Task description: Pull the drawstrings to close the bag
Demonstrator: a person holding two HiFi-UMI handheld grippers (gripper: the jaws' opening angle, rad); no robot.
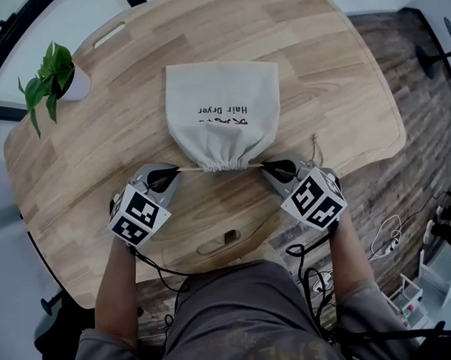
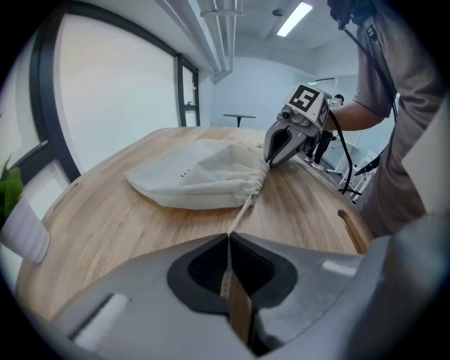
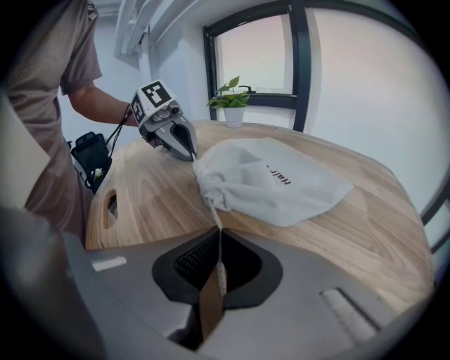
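A cream cloth drawstring bag point(image 1: 222, 113) lies flat on the round wooden table point(image 1: 347, 84), its gathered mouth point(image 1: 224, 165) facing me. A taut drawstring point(image 1: 195, 168) runs left from the mouth into my left gripper point(image 1: 174, 171), which is shut on it. In the left gripper view the string point(image 2: 242, 209) enters the closed jaws of the left gripper point(image 2: 228, 240). On the other side, the right gripper point(image 1: 267, 166) is shut on the right drawstring point(image 3: 212, 214), which runs from the bag point(image 3: 274, 179) into the jaws of the right gripper point(image 3: 220, 233). Both grippers sit low, just off the mouth.
A potted green plant point(image 1: 55, 77) stands at the table's left edge. Handle slots are cut in the tabletop at the back left point(image 1: 109, 35) and near me point(image 1: 217, 242). A loose string end point(image 1: 316, 149) lies right of the bag. Cables hang beyond the front edge.
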